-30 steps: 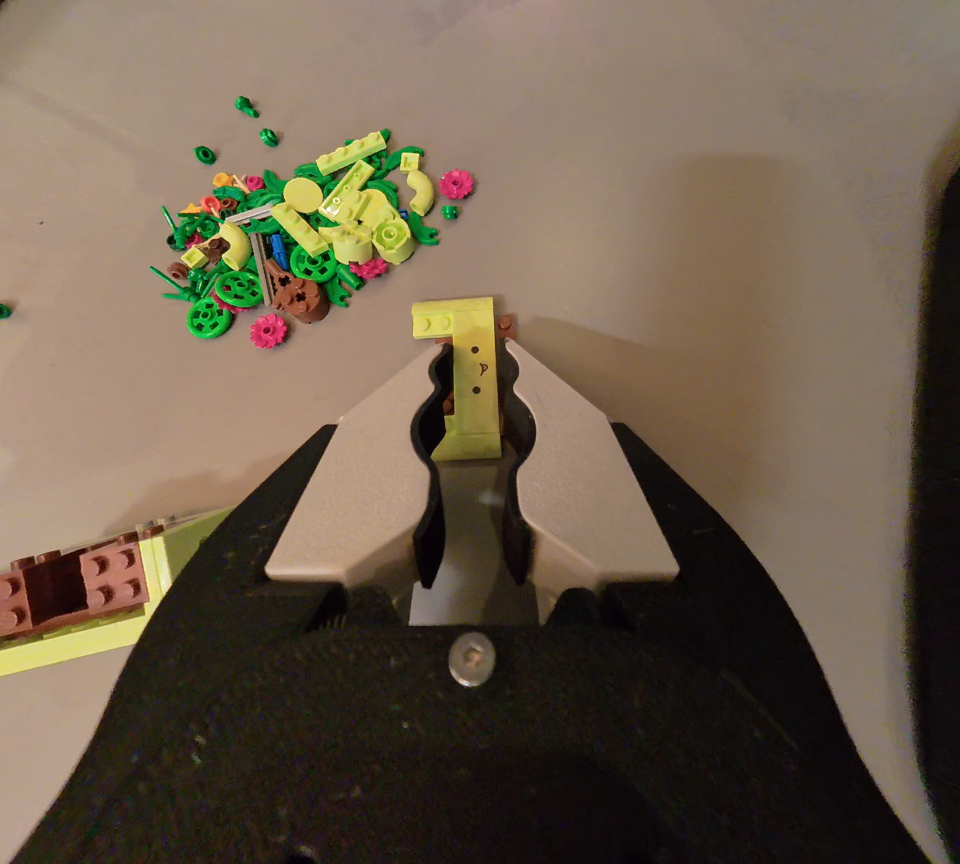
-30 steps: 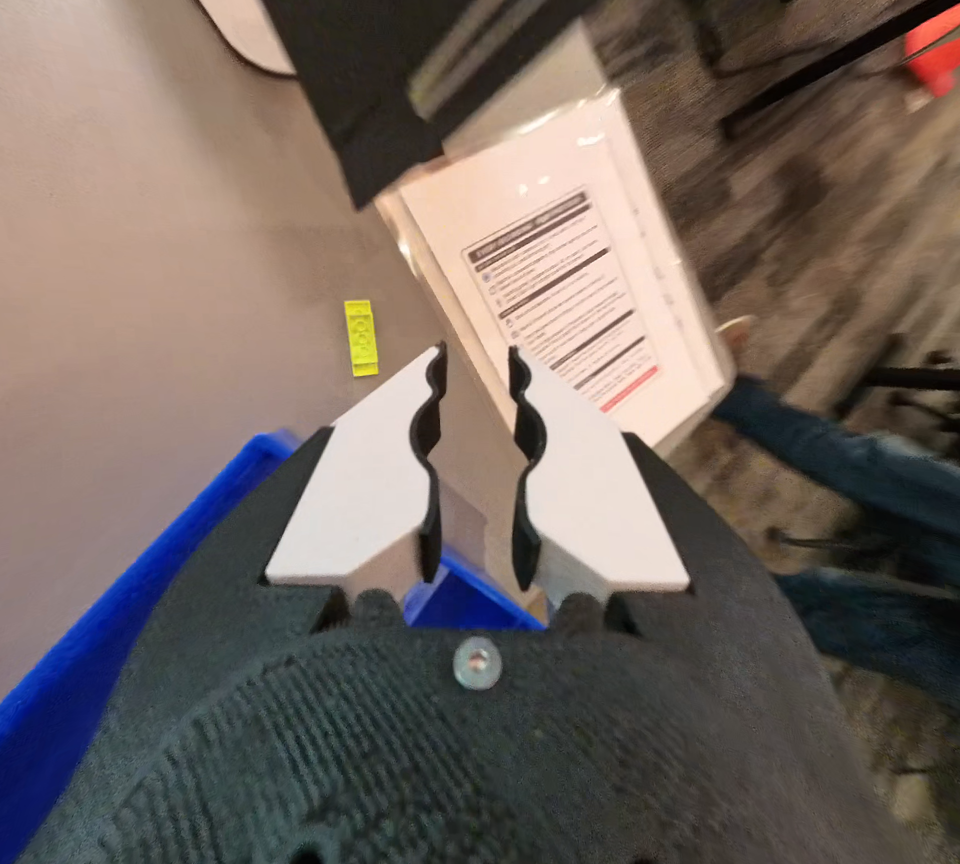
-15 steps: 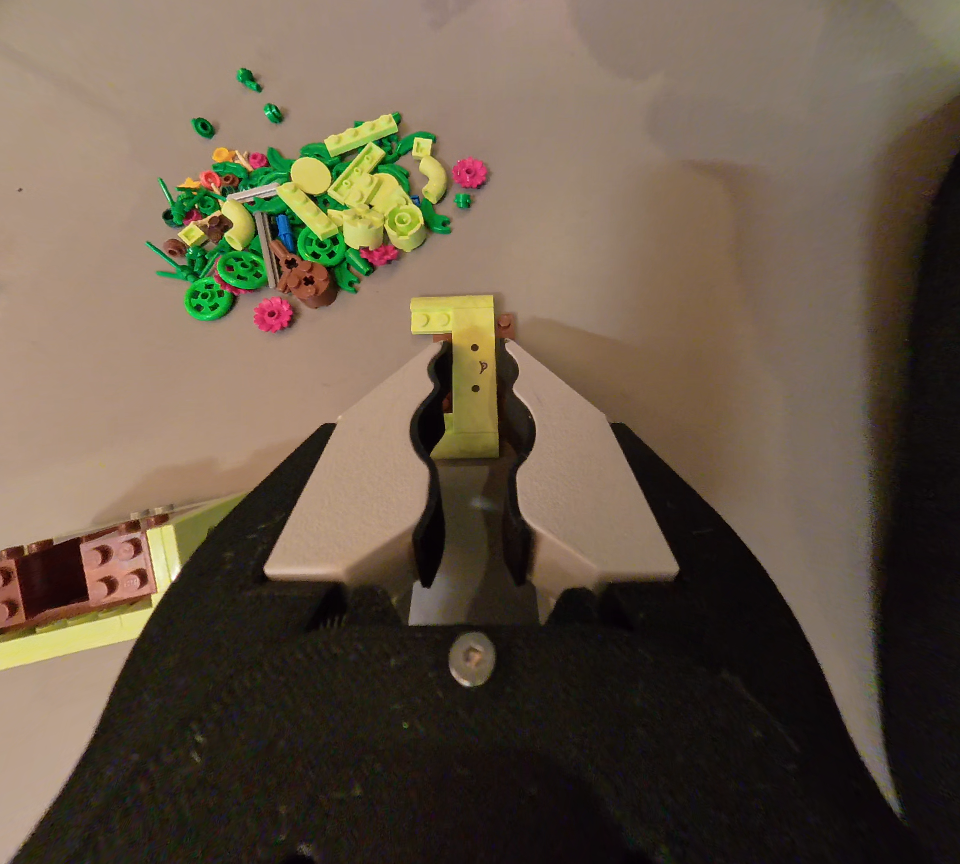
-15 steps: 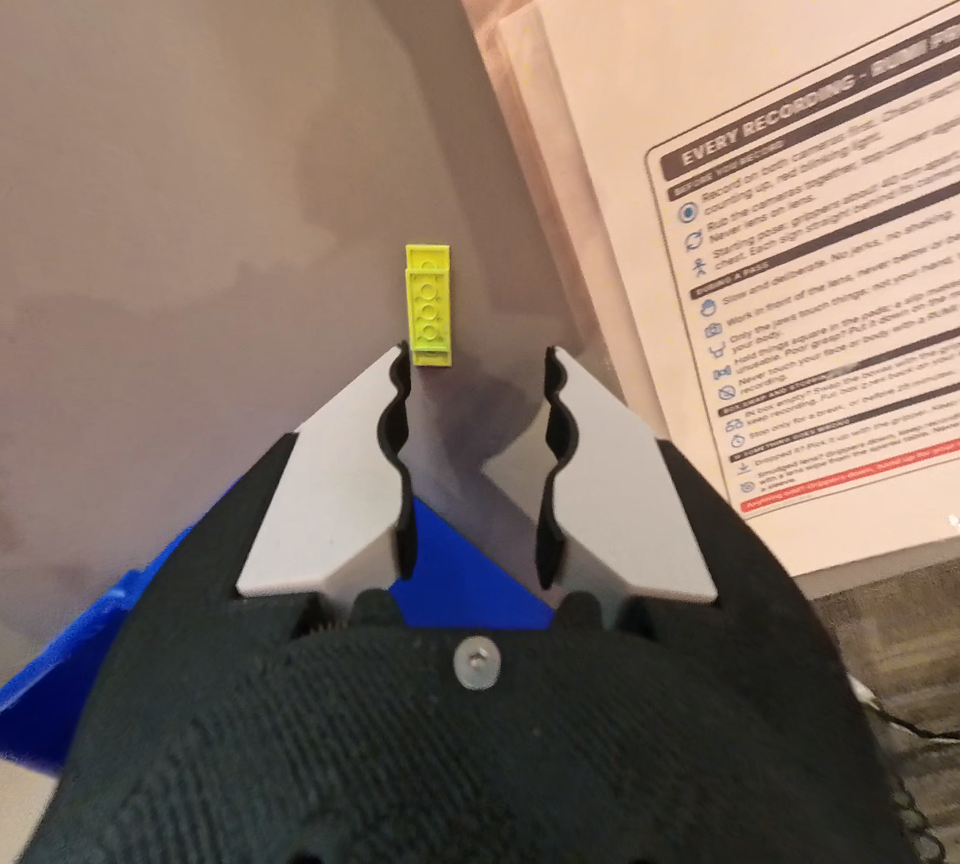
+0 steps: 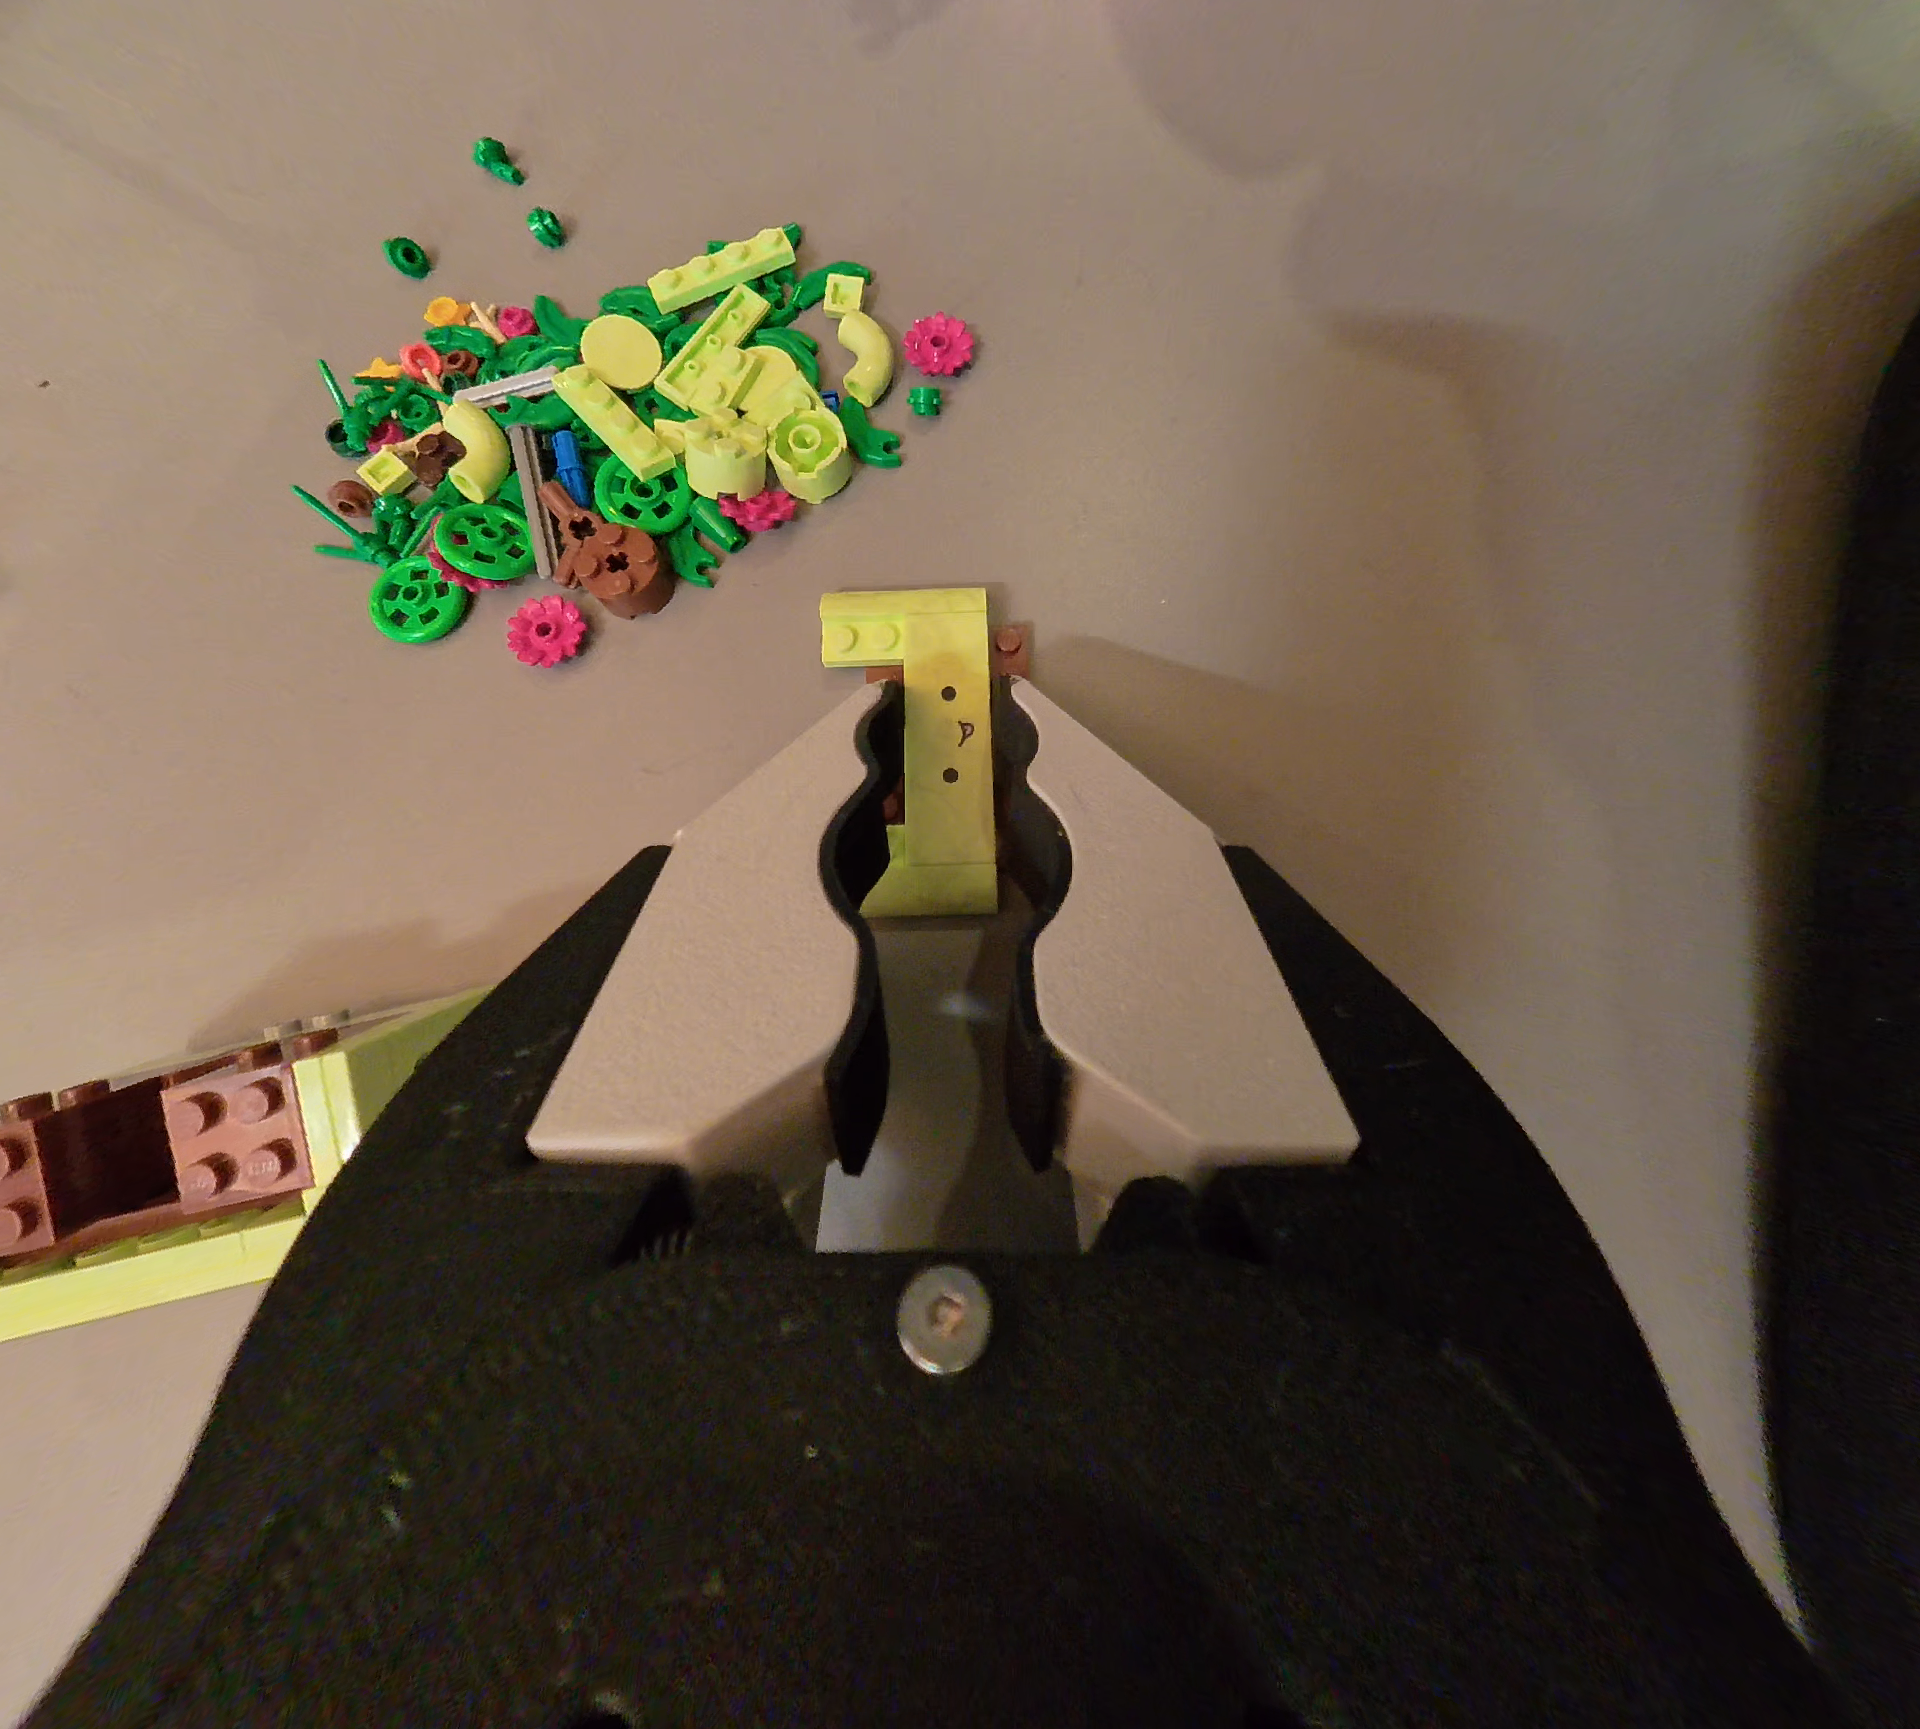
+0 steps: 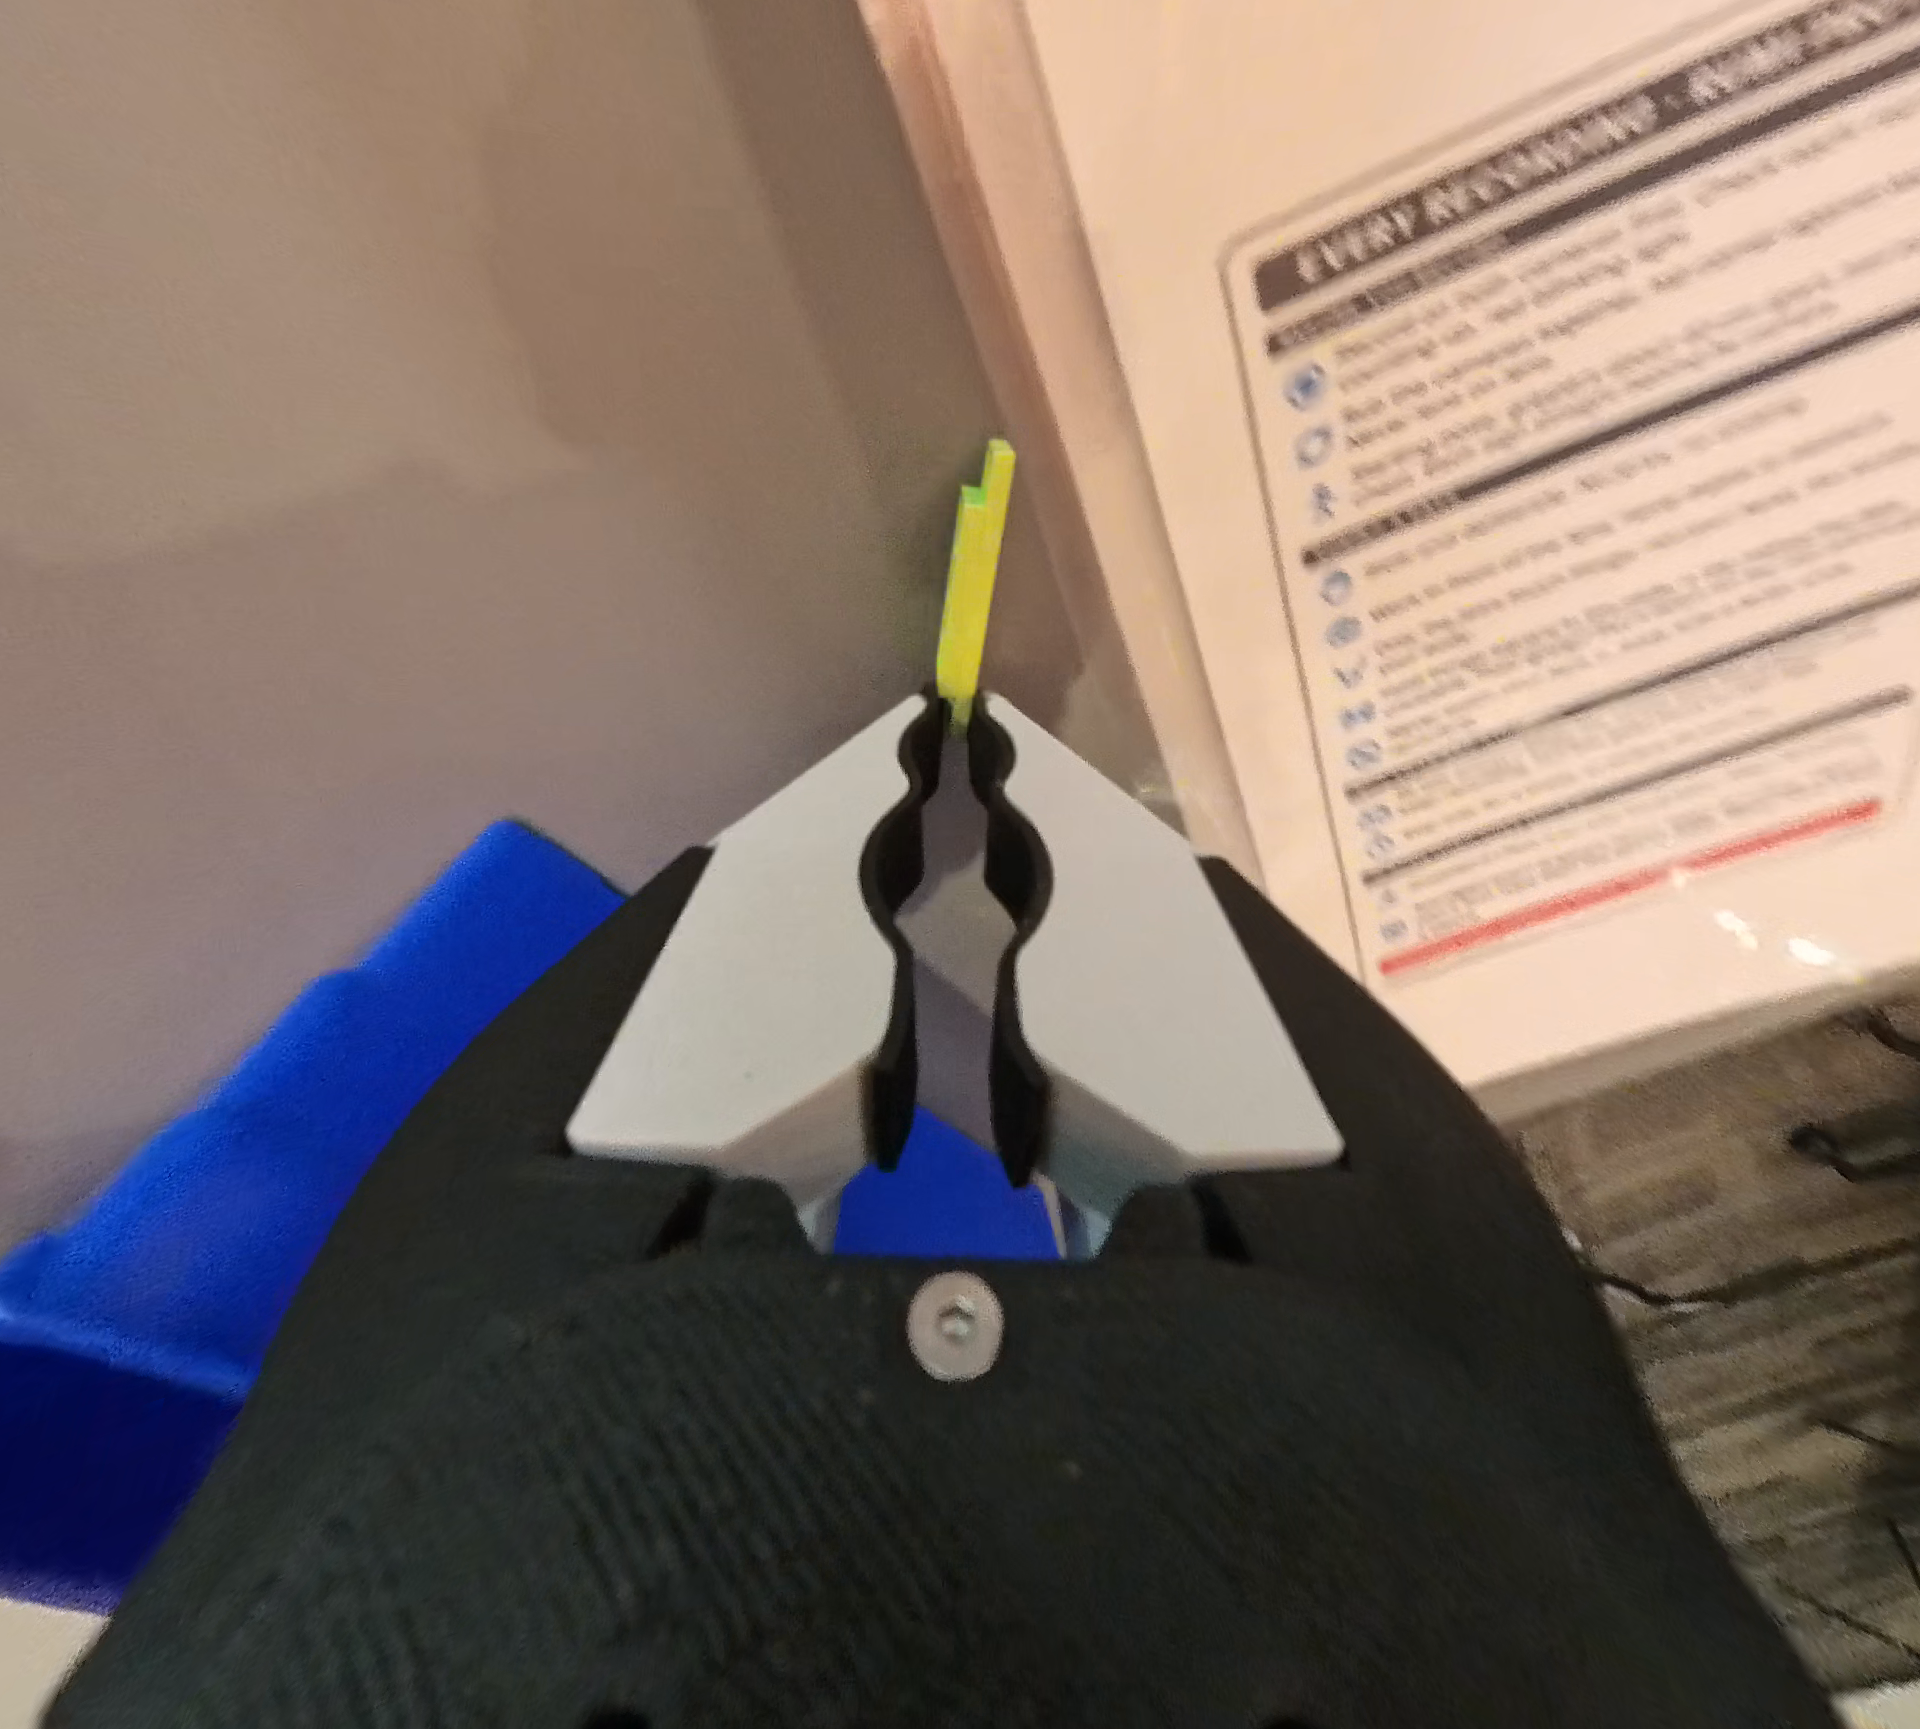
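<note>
Gripping a lime brick piece [image 5: 943,765], the left gripper [image 5: 943,703] has its jaws closed on it, near the loose brick pile [image 5: 623,422]. The right gripper [image 6: 961,708] pinches a thin lime plate [image 6: 975,583] at its tips, lifted clear beside the printed sheet [image 6: 1455,432].

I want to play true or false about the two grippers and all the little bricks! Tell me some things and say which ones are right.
1. The left gripper holds a lime-green brick piece with small brown bits on it. True.
2. The right gripper is wide open and holds nothing. False: it is shut on a thin yellow-green plate, pinched at the tips.
3. A pile of loose bricks lies on the grey table ahead and to the left of the left gripper. True.
4. The pile is all red bricks. False: it is mostly green and lime, with some pink flowers and brown pieces.
5. A blue bin shows beside the right gripper. True.
</note>
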Motion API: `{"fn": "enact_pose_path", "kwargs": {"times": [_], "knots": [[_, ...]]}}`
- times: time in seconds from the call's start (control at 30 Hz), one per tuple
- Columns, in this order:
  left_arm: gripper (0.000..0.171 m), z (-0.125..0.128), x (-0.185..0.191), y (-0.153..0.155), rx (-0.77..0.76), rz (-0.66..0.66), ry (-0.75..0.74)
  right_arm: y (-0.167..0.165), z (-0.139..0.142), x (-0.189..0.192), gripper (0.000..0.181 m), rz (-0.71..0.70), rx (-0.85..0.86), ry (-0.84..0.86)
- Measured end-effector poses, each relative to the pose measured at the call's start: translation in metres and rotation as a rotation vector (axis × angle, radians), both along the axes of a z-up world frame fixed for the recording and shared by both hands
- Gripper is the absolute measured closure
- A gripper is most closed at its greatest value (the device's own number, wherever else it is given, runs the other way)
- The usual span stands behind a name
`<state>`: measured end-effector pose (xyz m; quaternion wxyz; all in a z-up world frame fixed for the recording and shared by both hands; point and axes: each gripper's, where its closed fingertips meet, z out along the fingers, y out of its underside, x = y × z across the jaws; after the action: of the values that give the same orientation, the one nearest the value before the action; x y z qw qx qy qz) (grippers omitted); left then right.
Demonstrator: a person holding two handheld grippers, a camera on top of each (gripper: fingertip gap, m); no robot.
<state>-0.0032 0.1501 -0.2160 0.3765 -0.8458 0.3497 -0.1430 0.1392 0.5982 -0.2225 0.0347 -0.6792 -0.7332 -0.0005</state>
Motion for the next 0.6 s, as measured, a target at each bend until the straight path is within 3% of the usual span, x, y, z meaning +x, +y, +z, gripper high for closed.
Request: {"fn": "enact_pose_path", "kwargs": {"times": [0.1, 0.23, 0.37, 0.43, 0.47, 0.53, 0.6], "knots": [[0.158, 0.0, 0.0, 0.0, 0.002, -0.001, 0.003, 0.018, 0.017, 0.015, 0.179, -0.039, 0.087, 0.013], [0.157, -0.001, -0.004, 0.003, 0.014, 0.023, 0.02, 0.038, 0.059, 0.041, 0.178, -0.11, 0.237, 0.088], [0.147, 0.0, -0.017, 0.009, 0.066, 0.07, 0.072, 0.014, 0.117, 0.053, 0.178, -0.135, 0.331, 0.27], [0.127, 0.007, -0.021, 0.013, 0.128, 0.092, 0.081, -0.027, 0.152, 0.044, 0.178, -0.133, 0.349, 0.432], [0.129, 0.016, -0.016, 0.012, 0.165, 0.064, 0.056, -0.061, 0.171, 0.033, 0.179, -0.121, 0.323, 0.549], [0.127, 0.04, -0.004, 0.009, 0.247, 0.03, -0.046, -0.146, 0.205, 0.004, 0.179, -0.031, 0.242, 0.799], [0.116, 0.067, 0.012, 0.002, 0.306, -0.025, -0.198, -0.248, 0.219, -0.027, 0.179, 0.093, 0.071, 0.99]]}}
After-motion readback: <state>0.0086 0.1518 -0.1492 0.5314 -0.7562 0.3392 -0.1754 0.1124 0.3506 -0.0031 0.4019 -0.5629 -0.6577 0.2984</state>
